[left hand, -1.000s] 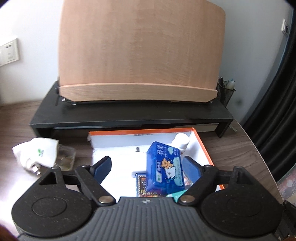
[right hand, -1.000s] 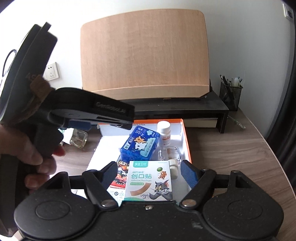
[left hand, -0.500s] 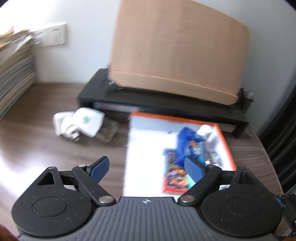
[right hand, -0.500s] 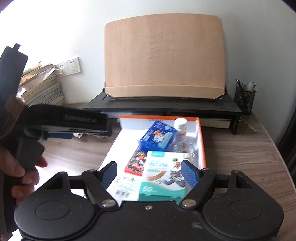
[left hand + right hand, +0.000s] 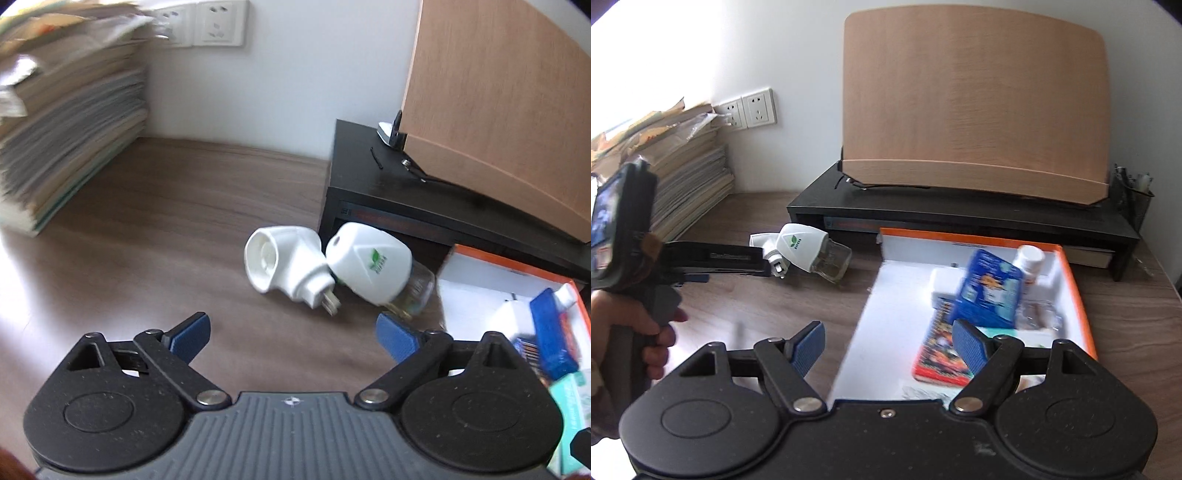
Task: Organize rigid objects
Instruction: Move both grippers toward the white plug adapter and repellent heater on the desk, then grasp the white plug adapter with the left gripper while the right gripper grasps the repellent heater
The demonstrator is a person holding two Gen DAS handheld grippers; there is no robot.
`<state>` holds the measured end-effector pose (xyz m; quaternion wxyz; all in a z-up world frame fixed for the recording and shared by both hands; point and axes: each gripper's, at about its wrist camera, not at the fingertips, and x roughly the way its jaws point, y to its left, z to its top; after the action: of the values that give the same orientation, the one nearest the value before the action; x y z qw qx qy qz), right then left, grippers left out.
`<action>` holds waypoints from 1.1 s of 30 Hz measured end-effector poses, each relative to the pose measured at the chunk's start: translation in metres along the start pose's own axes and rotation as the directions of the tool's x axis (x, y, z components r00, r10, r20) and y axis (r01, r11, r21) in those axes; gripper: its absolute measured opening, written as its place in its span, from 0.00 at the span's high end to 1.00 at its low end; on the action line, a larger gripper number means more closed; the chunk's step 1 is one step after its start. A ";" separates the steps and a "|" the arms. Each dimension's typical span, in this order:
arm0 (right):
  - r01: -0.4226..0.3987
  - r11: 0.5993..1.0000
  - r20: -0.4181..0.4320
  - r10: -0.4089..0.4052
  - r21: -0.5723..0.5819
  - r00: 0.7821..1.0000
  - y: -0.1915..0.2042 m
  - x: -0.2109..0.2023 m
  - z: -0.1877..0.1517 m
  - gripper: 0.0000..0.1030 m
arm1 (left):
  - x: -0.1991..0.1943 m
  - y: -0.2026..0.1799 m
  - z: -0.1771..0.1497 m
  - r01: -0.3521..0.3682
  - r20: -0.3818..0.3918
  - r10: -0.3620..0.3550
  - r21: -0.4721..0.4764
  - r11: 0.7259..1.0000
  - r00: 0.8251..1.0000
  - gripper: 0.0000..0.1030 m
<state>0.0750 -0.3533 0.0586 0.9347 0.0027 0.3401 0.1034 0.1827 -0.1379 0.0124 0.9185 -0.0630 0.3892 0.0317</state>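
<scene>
Two white plug-in units lie side by side on the brown desk: a bare plug adapter [image 5: 284,264] and a vaporizer [image 5: 369,269] with a small glass bottle. My left gripper [image 5: 293,332] sits just short of them, its jaws opening with nothing between them. A hand holds it at the left of the right wrist view, tips near the vaporizer [image 5: 801,245]. My right gripper [image 5: 888,343] stands open and empty over the near left edge of the orange-rimmed tray [image 5: 1075,288]. In the tray are a blue box [image 5: 988,291], a white bottle [image 5: 1030,262] and a red card pack [image 5: 938,350].
A black desk riser [image 5: 960,218] carries a leaning wooden board [image 5: 975,103] behind the tray. A tall stack of papers [image 5: 66,129] fills the left, below wall sockets [image 5: 757,109]. A mesh pen holder [image 5: 1132,199] stands at the far right.
My left gripper swung left from over the tray to the two white plug-in units and opened wider. My right gripper shifted left, so the teal plaster box no longer lies between its fingers.
</scene>
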 end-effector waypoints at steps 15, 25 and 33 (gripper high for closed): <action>0.067 0.997 -0.050 -0.070 -0.043 0.996 0.051 0.086 0.036 0.13 | 0.087 0.035 0.029 0.152 -0.008 -0.153 0.169 0.974 0.988 0.00; -0.026 0.951 -0.083 0.001 -0.309 0.997 0.070 0.155 0.061 0.13 | 0.089 0.055 0.036 0.349 -0.007 -0.356 0.219 0.911 0.935 0.29; -0.048 0.877 -0.094 0.003 -0.478 0.996 0.087 0.197 0.071 0.09 | 0.082 0.077 0.036 0.390 -0.023 -0.392 0.170 0.905 0.920 0.29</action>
<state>0.2511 -0.2253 -0.0056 0.8884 -0.2290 0.3457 0.1969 0.2572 -0.0559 -0.0284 0.9104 -0.0602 0.3645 -0.1862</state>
